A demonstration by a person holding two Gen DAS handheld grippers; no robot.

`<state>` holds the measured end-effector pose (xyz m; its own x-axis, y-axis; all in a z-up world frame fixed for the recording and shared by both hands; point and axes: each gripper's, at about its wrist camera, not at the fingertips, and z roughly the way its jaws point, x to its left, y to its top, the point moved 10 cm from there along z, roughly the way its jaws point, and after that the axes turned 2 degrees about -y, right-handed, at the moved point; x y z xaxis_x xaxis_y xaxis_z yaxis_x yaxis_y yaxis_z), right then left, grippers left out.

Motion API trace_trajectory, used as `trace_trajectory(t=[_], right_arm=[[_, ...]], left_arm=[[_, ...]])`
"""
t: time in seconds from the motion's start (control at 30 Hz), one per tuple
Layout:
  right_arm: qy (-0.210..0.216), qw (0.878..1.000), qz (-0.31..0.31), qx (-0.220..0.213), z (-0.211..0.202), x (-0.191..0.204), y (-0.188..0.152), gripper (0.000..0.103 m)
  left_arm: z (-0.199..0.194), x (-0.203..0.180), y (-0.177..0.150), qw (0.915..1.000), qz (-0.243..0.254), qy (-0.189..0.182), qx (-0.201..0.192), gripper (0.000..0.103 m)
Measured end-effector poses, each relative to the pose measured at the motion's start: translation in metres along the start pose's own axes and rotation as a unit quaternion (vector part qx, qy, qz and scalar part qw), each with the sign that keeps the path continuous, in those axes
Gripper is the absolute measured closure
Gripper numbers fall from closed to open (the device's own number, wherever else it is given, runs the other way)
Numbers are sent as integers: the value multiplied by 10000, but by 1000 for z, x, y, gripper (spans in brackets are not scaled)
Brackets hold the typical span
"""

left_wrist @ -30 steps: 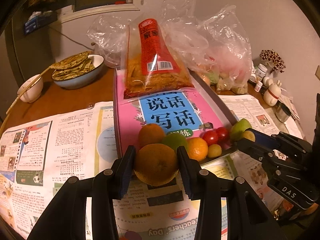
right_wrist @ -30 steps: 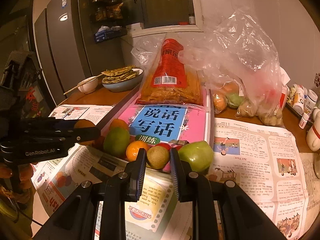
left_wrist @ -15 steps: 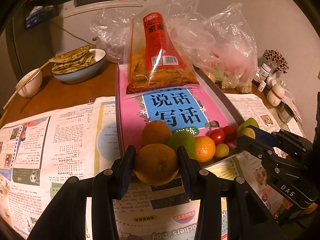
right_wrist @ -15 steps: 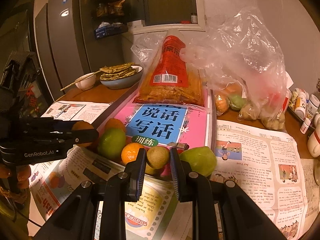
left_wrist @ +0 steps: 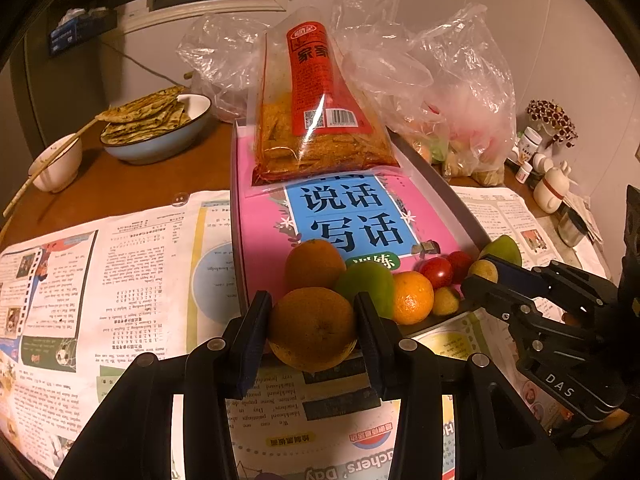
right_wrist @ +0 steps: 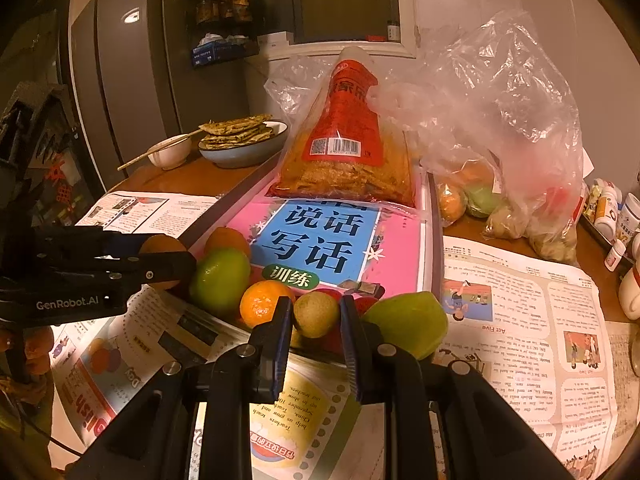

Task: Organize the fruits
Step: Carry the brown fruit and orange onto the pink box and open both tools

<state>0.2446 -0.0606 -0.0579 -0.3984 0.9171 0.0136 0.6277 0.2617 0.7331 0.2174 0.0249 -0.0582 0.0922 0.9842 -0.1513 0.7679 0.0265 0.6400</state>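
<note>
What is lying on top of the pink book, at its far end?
A clear snack bag with a red label lies on the pink book, covering its far end. What is printed beneath the bag cannot be seen.

Brown wooden table (left_wrist: 120,184) stands against a pale wall (left_wrist: 560,40). Grey refrigerator (right_wrist: 120,80) at rear left. White-framed dark window (right_wrist: 344,0) above table. Lighting is dim and warm

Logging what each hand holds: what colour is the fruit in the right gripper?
Brownish yellow-green small fruit, clearest in the right wrist view.
</note>
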Motion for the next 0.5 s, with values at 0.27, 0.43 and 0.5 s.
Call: trace_trajectory(t=[0.27,0.43,0.5], right_arm=[[-50,10000,-30,-1,3,-1,0,79],[-45,10000,-23,5,3,-1,0,79],[-39,10000,-13,2,3,-1,0,79]], left_arm=[[0,0,0,10000,-36,-21,-2,59],[0,0,0,10000,-38,-26,-5,59],[0,0,0,10000,-50,-31,-2,59]])
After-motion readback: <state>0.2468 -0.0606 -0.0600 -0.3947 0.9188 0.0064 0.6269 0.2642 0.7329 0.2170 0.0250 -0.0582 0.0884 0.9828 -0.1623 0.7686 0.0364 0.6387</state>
